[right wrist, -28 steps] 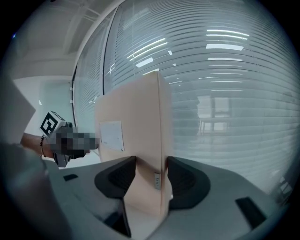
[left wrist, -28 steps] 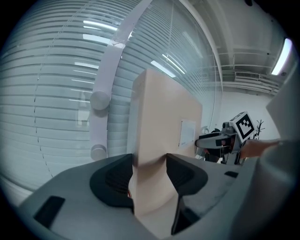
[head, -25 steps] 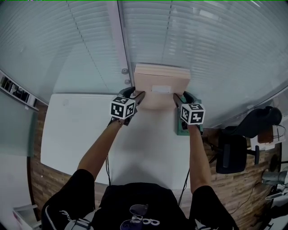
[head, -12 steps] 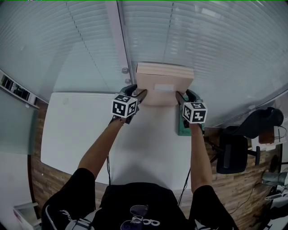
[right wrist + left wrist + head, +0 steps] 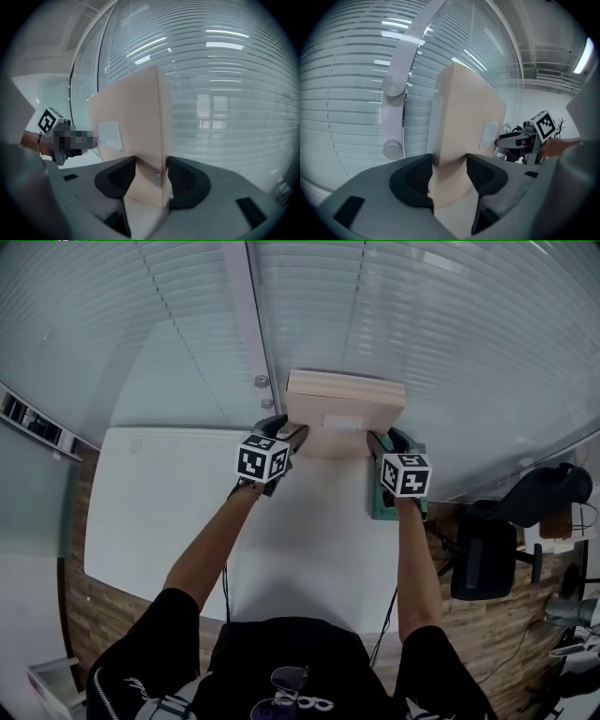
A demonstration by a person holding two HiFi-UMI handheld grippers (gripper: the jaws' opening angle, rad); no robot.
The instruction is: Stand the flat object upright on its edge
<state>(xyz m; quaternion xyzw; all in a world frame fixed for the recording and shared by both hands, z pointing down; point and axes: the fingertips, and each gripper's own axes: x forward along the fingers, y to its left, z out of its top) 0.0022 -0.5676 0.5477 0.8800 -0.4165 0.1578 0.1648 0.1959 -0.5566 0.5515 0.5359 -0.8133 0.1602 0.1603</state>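
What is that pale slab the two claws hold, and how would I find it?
Follow the white table to its far edge by the window blinds. There a flat beige box is held upright, clamped by the left gripper and right gripper at its sides. Only it is beige with a small white label.

Head cam: steep down over table (image 5: pixel 150 521). L claw (image 5: pixel 294 438), R claw (image 5: pixel 373 442) cams: close-up toward blinds (image 5: pixel 441 334); all share box (image 5: pixel 343 413).

White table (image 5: pixel 159 512) against glass wall; horizontal blinds (image 5: pixel 450 343) behind, white frame post (image 5: pixel 246 315). Wood-plank floor (image 5: pixel 77 601). Black office chair (image 5: pixel 480 566) at right. Dim, cool light.
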